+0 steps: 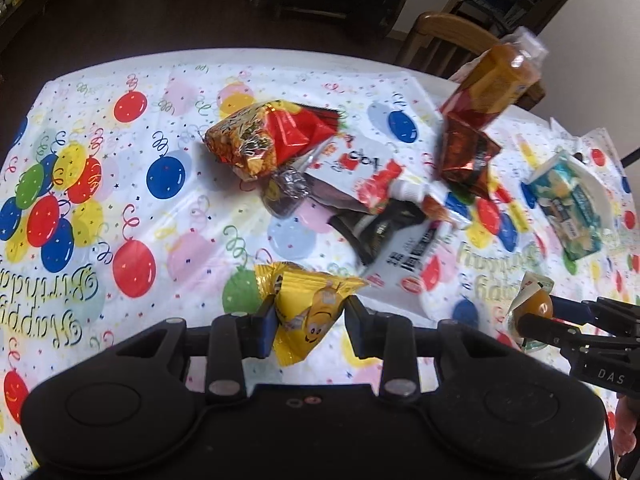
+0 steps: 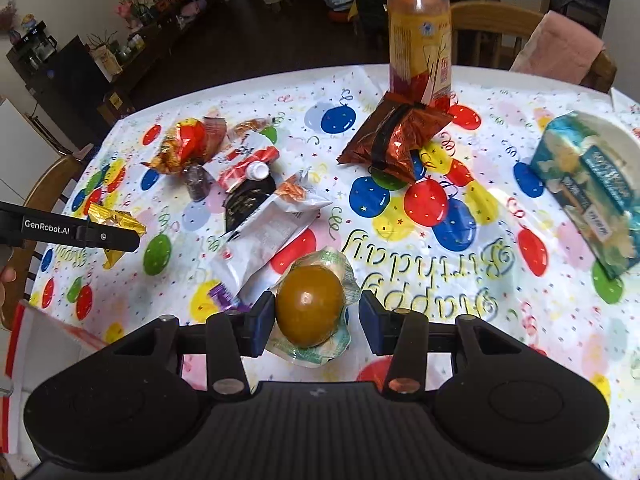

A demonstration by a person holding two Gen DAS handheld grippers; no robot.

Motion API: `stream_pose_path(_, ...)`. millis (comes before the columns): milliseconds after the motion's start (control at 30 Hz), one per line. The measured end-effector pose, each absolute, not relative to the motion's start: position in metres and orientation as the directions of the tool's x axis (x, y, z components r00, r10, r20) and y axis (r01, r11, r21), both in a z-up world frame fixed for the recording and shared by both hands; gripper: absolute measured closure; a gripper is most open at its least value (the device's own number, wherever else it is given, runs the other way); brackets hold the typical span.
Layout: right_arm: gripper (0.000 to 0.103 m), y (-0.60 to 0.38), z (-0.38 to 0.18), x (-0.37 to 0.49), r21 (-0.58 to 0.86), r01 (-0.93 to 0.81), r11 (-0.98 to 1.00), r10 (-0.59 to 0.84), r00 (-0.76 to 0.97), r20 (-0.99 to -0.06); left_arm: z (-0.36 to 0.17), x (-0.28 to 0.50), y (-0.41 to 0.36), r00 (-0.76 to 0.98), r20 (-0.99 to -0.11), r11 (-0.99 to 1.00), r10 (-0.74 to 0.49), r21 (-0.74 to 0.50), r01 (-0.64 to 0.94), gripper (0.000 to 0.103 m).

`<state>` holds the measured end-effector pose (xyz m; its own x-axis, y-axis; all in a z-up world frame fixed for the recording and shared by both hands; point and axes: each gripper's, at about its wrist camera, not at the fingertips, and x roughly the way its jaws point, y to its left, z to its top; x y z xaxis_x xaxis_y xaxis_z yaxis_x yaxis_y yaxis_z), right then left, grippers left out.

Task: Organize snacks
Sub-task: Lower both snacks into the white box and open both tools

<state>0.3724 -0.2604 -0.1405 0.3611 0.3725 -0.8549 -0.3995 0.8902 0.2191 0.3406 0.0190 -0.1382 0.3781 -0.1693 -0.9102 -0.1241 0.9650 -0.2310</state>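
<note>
At the 9 o'clock side of the scene, the left hand-held gripper has its jaws apart around a yellow candy packet; one pad looks to touch the wrapper, the other stands just off it, so the packet is bracketed, not clamped. Whether it is lifted or lies on the table cannot be told. Toward 12 o'clock from it sits a loose heap: a red and gold foil bag, a white pouch with a screw cap, a black sachet and a white flat packet, overlapping one another. Further toward 1 o'clock a dark red foil bag leans against the foot of a bottle of orange drink, which stands upright. At 3 o'clock a teal and white pack rests on a white plate. The right hand-held gripper has its jaws apart on either side of a brown round snack in a clear wrapper, with a clear gap at the right pad. A red and white box shows at 8 o'clock. Judging by the scatter, sorting has hardly begun: nothing looks grouped, and nearly every snack is left to place
</note>
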Motion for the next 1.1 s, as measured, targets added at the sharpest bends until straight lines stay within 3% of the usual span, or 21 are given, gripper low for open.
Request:
stream_pose_path(633,0.058,-0.26,-0.072,0.271,0.196,-0.422,0.885,0.383,0.421,-0.822,-0.082,0.246,0.001,0.419,-0.885,0.974,-0.205,-0.227,-0.003,0.07)
stream_pose_path(1100,0.058,-0.234,-0.066,0.212,0.197,-0.472,0.859,0.408,0.399,-0.821,-0.08,0.181,0.0,0.392,-0.889,0.971,-0.237,-0.227,0.072,0.07)
